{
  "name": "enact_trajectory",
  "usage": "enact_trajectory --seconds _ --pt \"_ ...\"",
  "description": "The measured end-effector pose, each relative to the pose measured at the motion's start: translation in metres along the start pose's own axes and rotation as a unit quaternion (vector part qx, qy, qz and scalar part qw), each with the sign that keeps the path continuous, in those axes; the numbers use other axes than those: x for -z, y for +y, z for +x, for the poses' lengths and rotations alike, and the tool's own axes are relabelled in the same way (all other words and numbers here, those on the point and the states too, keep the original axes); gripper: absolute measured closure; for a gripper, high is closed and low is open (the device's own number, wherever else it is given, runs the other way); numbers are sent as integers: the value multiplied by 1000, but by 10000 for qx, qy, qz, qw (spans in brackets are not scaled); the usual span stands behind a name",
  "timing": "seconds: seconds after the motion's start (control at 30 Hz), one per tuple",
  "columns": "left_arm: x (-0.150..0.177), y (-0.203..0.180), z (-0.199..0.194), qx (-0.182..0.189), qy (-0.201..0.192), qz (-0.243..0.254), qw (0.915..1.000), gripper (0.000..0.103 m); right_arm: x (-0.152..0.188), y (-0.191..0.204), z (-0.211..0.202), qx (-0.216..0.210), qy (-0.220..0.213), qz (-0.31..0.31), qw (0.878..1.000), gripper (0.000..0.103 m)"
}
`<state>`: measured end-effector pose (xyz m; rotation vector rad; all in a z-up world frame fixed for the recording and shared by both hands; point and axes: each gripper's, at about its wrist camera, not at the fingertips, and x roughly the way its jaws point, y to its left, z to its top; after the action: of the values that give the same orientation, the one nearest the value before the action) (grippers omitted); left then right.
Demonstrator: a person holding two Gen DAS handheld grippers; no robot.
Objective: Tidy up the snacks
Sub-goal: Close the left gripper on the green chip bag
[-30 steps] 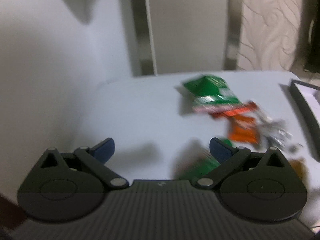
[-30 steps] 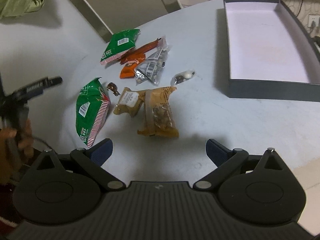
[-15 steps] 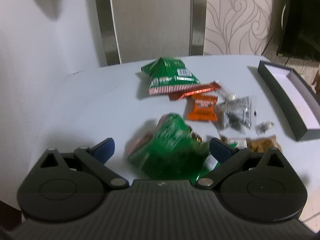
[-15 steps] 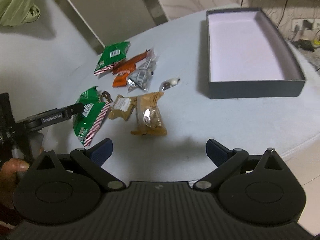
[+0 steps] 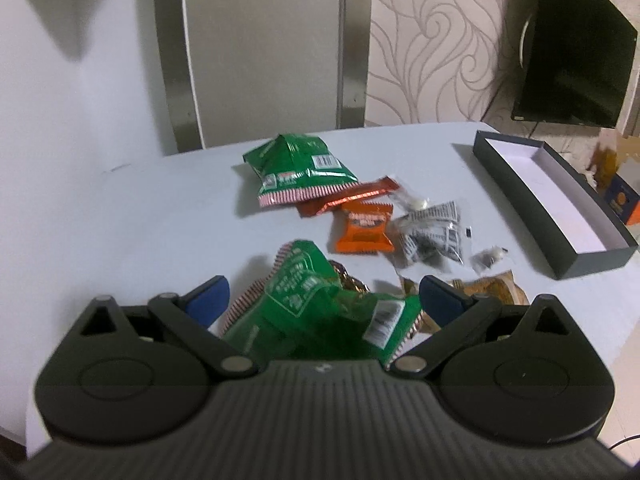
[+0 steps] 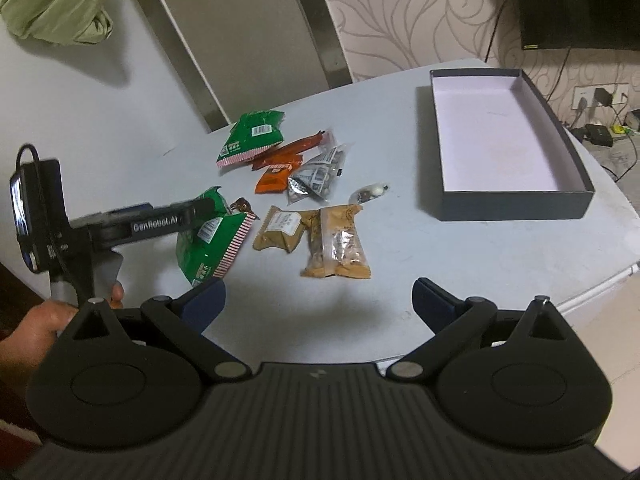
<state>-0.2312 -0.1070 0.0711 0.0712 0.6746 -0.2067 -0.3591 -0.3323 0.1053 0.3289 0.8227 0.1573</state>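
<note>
Fingers of the left gripper (image 5: 322, 294) are spread around the crinkled green foil snack bag (image 5: 316, 308), its long axis crosswise, its striped seam toward the dark open cardboard box (image 6: 508, 140). Half a second ago that bag lay farther ahead. The right gripper (image 6: 318, 300) hovers spread over bare white table (image 6: 400, 280) beside the box.

Snack packets (image 6: 296, 200) are clustered mid-table (image 6: 400, 280). Box (image 6: 508, 208) is set well apart at 3 o'clock. Left gripper (image 6: 208, 208) is positioned over the 9 o'clock bag (image 6: 208, 248).
</note>
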Motion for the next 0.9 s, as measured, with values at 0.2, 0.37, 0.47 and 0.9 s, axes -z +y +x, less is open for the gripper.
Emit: enact_trajectory --seconds 0.2,0.37,0.47,0.9 --pt "15 4 1 432 -82 91 9990 0 4 0 -4 110 -36 21 9999 2" --pt "21 4 6 477 -55 319 9983 0 7 -2 -6 180 -44 77 9998 2" --pt "23 4 12 505 9 471 9976 0 7 -3 -5 190 -36 79 9998 2" --pt "20 11 57 530 125 1074 9927 0 6 0 -1 170 14 25 9999 2"
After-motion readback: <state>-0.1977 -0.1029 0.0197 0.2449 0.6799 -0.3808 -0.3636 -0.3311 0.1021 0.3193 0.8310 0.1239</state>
